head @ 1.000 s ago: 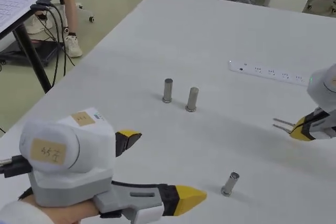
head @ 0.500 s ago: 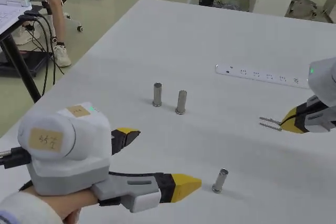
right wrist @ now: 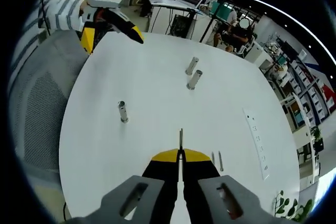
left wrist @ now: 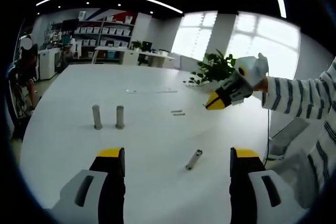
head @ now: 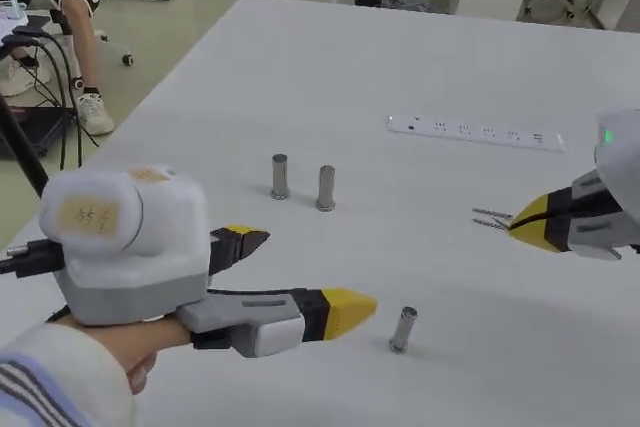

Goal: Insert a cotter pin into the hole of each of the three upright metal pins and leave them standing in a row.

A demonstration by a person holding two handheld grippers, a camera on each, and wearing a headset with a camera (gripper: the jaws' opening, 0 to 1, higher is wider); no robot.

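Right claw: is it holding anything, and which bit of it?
Yes. The right claw pinches a thin cotter pin by one end; the rest pokes out in front. The left claw is open, holding nothing.

**No readable text**

A tan sticker on the rounded end of the left gripper carries dark handwritten marks, too blurred to read. A second tan sticker lies on top of the same white housing, and it is just as illegible.
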